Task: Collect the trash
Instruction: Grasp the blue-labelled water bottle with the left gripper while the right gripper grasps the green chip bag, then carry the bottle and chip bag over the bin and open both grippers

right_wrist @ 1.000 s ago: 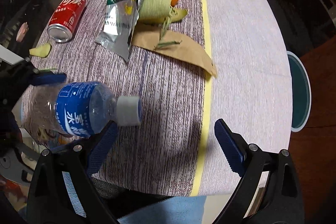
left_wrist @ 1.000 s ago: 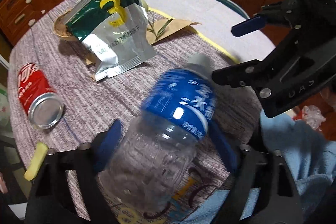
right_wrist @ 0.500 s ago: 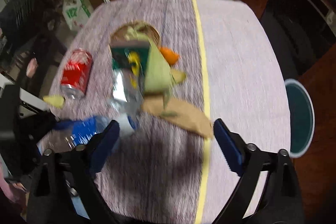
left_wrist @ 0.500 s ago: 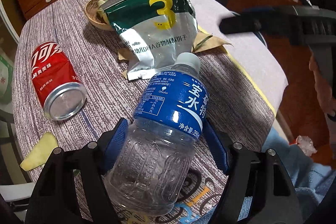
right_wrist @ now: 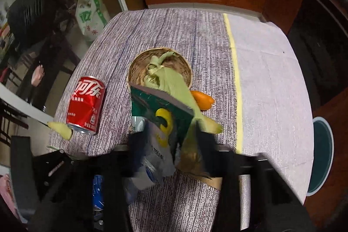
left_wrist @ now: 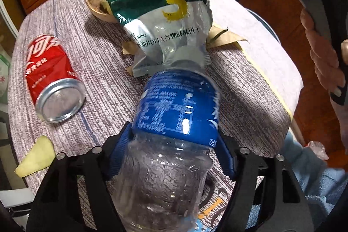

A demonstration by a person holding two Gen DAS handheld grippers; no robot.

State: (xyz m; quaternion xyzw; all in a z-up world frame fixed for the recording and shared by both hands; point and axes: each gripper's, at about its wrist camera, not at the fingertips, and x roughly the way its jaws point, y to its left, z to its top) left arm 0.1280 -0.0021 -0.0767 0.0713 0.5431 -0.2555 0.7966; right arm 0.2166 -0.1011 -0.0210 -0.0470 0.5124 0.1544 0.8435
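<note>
- Clear plastic is seen in the left gripper (left_wrist: pixel 174 145): a crushed water bottle with a blue label (left_wrist: pixel 171 134) is clamped between its blue pads, whose jaws are closing slightly.
- A green-and-silver foil snack bag (right_wrist: pixel 161 123) is pinched by the closing right gripper (right_wrist: pixel 171 145), lifted above the striped tablecloth (right_wrist: pixel 195 36).
- A red soda can (left_wrist: pixel 50 79) is lying on its side nearby.

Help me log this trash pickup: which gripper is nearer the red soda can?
Left. The left gripper, clamped on the plastic bottle, sits just beside the red soda can. The right gripper, jaws closing on the snack bag, is farther across the table.
</note>
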